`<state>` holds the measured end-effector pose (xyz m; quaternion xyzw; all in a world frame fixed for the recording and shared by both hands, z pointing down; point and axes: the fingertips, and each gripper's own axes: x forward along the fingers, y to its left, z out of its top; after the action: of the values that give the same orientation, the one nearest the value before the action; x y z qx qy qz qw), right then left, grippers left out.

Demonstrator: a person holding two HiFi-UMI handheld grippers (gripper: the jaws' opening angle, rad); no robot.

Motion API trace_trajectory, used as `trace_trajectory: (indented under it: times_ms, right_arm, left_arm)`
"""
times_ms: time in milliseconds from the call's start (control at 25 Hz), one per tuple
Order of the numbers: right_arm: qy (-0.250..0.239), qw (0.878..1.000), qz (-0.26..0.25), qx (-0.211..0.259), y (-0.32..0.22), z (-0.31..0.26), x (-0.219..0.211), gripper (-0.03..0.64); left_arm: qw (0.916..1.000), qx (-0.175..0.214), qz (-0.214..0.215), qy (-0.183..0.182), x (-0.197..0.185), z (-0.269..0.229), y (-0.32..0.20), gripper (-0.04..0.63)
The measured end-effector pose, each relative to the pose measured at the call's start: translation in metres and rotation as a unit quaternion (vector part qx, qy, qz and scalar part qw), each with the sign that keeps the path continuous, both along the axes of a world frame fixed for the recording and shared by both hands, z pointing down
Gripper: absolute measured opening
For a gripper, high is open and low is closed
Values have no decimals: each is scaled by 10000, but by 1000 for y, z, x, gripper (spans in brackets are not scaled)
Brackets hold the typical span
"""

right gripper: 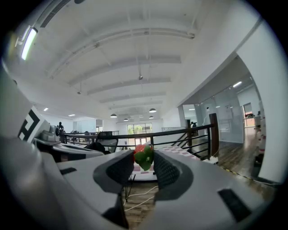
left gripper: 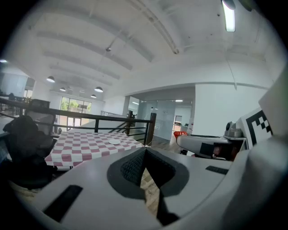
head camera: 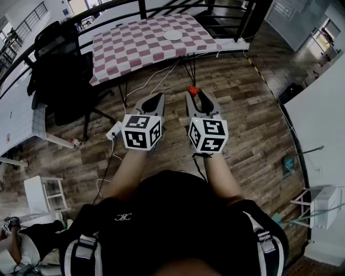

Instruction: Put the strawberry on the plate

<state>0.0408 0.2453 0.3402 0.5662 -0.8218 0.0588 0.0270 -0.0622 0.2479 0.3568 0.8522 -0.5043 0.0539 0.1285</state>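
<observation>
A red strawberry (head camera: 192, 90) with a green cap (right gripper: 144, 157) sits pinched between the tips of my right gripper (head camera: 193, 92), which is shut on it above the wooden floor. My left gripper (head camera: 157, 97) hovers beside it, shut, with its pads meeting and nothing between them (left gripper: 144, 151). The white plate (head camera: 173, 35) lies on the far side of the red-and-white checked table (head camera: 124, 51), well ahead of both grippers. In the left gripper view the plate (left gripper: 114, 142) shows as a small disc on the checked cloth.
A black office chair (head camera: 59, 81) with a dark garment stands left of the table. Cables (head camera: 156, 75) trail across the floor under the table. A black railing (head camera: 161, 8) runs behind it. A white counter (head camera: 323, 108) edges the right side.
</observation>
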Motion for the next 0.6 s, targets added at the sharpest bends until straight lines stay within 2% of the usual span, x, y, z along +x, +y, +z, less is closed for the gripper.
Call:
trace_trajectory:
  times_ms: [440, 600]
  right_arm:
    - [-105, 9999, -98, -36, 5, 2, 48, 146]
    - [-209, 9997, -133, -50, 1, 3, 57, 146]
  left_arm:
    - [9999, -59, -134, -40, 48, 5, 5, -3]
    - [9997, -149, -113, -166, 60, 14, 9, -3]
